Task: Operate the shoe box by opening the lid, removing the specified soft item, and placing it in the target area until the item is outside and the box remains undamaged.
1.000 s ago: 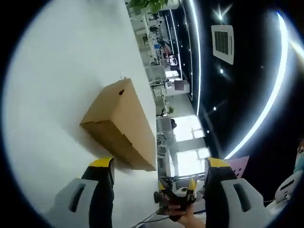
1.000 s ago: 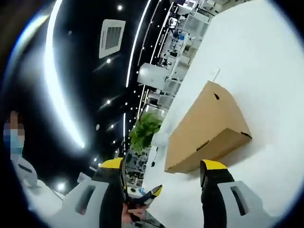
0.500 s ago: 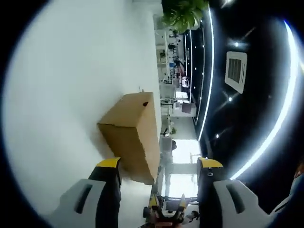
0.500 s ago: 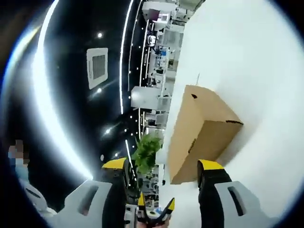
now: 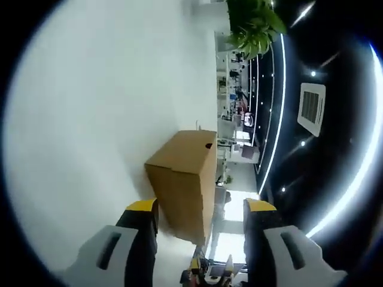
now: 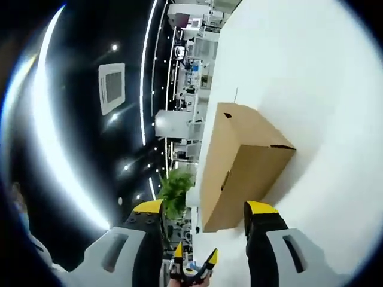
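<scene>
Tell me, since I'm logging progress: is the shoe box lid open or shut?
Shut. The shoe box shows flat, flush cardboard faces with no raised lid, in both views.

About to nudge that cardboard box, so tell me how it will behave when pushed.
The cardboard box is shut and rests flat on the white table, so it would likely slide rather than tip. Its thin board walls probably flex if squeezed. Its weight cannot be judged.

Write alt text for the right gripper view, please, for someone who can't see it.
A closed brown cardboard shoe box sits on a plain white table, seen just ahead of the right gripper, whose two yellow-tipped jaws stand apart and hold nothing. The view is rolled sideways, so a dark ceiling with light strips runs down the left, and a green plant shows beyond the box.
</scene>
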`<state>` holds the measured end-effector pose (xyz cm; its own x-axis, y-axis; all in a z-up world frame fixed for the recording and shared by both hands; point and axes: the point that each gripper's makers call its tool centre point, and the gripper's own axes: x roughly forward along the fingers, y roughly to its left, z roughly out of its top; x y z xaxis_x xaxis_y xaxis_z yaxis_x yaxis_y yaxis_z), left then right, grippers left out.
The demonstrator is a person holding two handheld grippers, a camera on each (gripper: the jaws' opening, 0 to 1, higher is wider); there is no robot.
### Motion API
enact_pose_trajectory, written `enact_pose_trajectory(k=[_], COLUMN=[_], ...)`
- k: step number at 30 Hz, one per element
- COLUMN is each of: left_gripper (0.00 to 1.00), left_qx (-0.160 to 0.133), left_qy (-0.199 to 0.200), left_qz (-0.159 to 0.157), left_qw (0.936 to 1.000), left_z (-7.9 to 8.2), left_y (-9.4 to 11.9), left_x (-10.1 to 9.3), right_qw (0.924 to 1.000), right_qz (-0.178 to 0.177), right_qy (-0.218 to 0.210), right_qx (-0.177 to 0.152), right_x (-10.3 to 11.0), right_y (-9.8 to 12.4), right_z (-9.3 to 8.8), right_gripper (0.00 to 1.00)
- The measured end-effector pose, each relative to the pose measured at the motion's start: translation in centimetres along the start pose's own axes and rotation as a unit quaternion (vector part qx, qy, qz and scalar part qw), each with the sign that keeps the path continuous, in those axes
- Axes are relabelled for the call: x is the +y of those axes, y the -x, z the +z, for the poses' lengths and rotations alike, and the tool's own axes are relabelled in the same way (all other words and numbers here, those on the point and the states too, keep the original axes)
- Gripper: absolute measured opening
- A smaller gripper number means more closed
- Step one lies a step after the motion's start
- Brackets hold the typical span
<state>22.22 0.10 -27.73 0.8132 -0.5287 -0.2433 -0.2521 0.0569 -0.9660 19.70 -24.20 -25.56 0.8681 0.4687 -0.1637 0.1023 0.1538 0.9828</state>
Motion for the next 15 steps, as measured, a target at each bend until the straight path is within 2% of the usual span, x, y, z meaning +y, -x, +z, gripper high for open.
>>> enact_pose_trajectory(k=[2, 5, 9, 11, 15], left_gripper=[0.59, 0.56, 0.51, 0.48, 0.45], left_qx=[-0.002, -0.011, 0.0, -0.004, -0.012], left_qy=[-0.002, 0.003, -0.005, -0.017, -0.031], left_qz=[0.001, 0.003, 0.013, 0.011, 0.017], left_qw=[1.0, 0.9999, 0.9999, 0.9998, 0.9993], left_z=[0.2, 0.6, 0.8, 0.8, 0.4], left_y=[-0.3, -0.7, -1.2, -1.5, -2.0], left_x=[0.3, 0.7, 1.5, 1.4, 1.2], right_qw=[0.9999, 1.0, 0.9981, 0.9985, 0.9965], right_qz=[-0.001, -0.005, -0.019, -0.027, -0.04], right_qy=[-0.014, -0.003, -0.052, -0.04, -0.055], right_qx=[-0.002, -0.003, -0.026, -0.027, -0.049], right_x=[-0.3, -0.5, -1.6, -2.0, -2.9], right_y=[-0.2, -0.6, -1.1, -1.2, -1.4], right_z=[0.1, 0.3, 1.4, 1.3, 1.8], right_gripper=[0.53, 0.55, 0.54, 0.54, 0.52])
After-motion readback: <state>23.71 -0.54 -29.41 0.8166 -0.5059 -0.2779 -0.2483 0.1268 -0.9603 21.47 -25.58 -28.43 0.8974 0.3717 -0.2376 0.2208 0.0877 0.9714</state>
